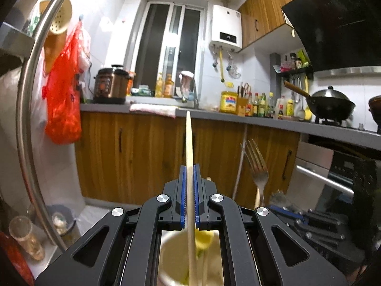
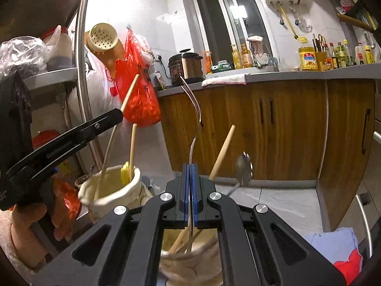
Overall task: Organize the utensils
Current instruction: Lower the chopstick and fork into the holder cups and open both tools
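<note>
A metal fork [image 2: 195, 119] stands pinched between the pads of the right gripper [image 2: 189, 174], its lower end inside a cream holder [image 2: 190, 269] directly below, alongside wooden sticks. The left gripper [image 1: 189, 174] is pressed tight on a wooden utensil [image 1: 189, 138] whose lower end dips into a second cream holder [image 2: 108, 191] that already holds a yellow-headed tool and another stick. Sorting looks well under way: several pieces sit in both holders, and the two gripped pieces have yet to be let go. Whether more loose utensils wait elsewhere cannot be told.
</note>
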{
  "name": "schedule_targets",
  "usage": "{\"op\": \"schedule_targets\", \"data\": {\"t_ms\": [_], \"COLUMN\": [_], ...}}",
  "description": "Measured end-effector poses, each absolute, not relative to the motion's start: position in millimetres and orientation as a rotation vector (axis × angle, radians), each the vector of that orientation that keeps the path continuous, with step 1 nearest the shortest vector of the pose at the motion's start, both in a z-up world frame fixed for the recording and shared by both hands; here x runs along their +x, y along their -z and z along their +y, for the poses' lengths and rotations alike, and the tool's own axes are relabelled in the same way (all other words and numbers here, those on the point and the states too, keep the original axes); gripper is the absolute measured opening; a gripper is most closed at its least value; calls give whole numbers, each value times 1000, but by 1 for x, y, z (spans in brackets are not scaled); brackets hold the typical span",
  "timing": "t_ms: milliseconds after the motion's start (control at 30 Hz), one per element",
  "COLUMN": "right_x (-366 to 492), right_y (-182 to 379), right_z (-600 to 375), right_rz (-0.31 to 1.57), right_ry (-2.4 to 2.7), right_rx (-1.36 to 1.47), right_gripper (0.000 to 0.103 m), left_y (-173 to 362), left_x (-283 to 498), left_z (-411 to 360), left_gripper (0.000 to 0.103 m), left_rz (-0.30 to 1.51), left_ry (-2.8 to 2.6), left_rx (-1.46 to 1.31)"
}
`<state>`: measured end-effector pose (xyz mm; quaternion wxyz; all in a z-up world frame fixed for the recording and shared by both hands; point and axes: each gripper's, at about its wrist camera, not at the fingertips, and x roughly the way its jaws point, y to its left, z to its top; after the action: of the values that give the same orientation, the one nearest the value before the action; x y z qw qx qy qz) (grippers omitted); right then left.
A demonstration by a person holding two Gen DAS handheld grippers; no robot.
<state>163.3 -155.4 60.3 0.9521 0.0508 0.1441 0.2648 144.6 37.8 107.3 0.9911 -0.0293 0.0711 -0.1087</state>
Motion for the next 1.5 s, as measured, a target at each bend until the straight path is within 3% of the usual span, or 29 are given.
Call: {"op": "schedule_targets", "data": {"t_ms": [500,867,1233,1367,1500], "right_x": [156,162,177,176,172], "right_y": [-46,-48,-51,-51,-54], "right_z": [-162,-154,-149,-149,-154], "right_rz": [475,527,597,596,584], "right_ry": [-568,-560,-540,-543,-544], "right_rx": [79,79,112,122,131], "right_gripper": [2,2,2,3,13], "left_y": [-88,-83,-85,-86,-88], "left_x": [129,130,126,125,118], "left_z": [52,46,49,48,47], "left_gripper": [6,7,15,23,31], "left_rz": [407,427,419,412,407], "left_ry": [273,274,275,274,274], "left_rx": [-32,-7,-36,-39,-30]}}
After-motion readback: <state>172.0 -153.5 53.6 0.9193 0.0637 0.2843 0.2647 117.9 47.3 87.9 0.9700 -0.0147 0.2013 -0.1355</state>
